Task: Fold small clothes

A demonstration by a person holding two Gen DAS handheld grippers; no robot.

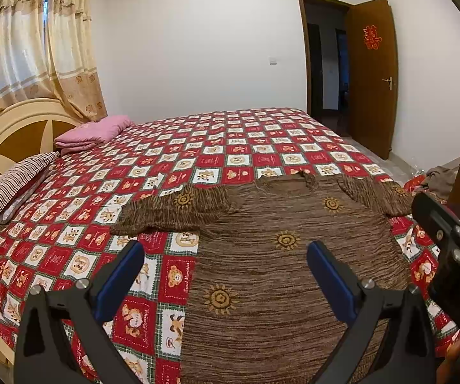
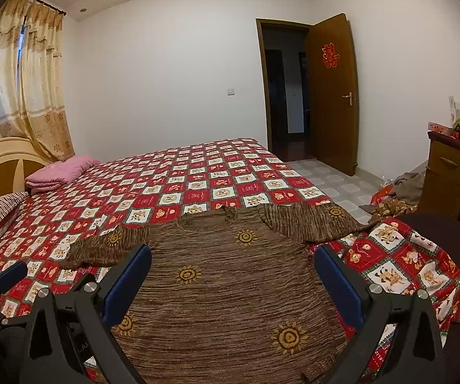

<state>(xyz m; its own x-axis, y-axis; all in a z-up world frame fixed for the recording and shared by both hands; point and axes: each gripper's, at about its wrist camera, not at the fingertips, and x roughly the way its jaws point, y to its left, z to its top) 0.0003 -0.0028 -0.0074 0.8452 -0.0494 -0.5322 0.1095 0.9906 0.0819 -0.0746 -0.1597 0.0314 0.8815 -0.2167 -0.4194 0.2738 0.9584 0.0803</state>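
two pillows (image 1: 92,132) beyond flat sweater (image 1: 278,256) on checked bedspread (image 1: 230,147)

Door (image 1: 370,73): we see a red double-happiness paper sign (image 1: 371,37).
Right gripper (image 1: 454,256): we read "DA", cut off at the frame edge.
Quilt (image 1: 198,147): we cannot read its lettering.
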